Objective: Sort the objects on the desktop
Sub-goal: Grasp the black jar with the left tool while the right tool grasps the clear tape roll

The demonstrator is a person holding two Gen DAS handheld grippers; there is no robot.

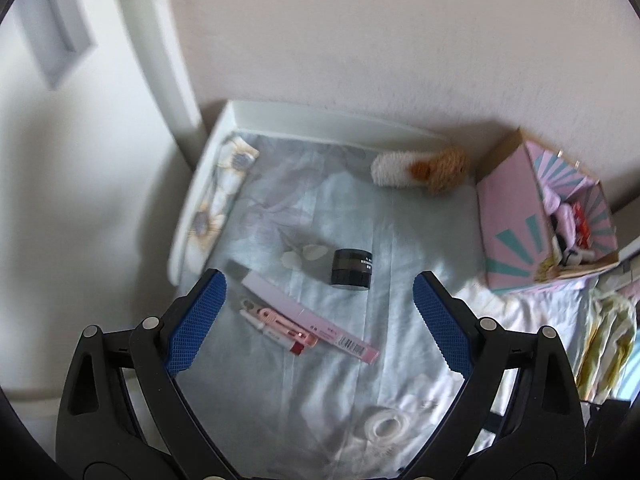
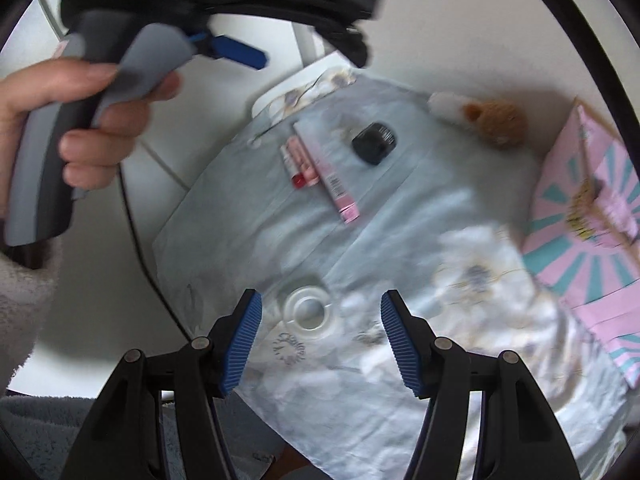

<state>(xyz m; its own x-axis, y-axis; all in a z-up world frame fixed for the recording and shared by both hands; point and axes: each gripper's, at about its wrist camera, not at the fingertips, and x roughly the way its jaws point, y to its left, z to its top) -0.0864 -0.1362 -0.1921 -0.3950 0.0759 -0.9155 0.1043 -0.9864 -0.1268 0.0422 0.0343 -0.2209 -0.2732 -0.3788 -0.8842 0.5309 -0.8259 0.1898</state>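
Note:
My left gripper is open and empty above the cloth-covered table. Below it lie a black round jar, a long pink box and a pink pen with a red-capped tube beside it. A clear tape roll lies nearer. My right gripper is open and empty, hovering over the tape roll. The right wrist view also shows the jar, the pink box, the pen and tube.
A pink and teal cardboard box with several items inside stands at the right; it also shows in the right wrist view. A brown and white plush toy lies by the back wall. A hand holds the left gripper's handle.

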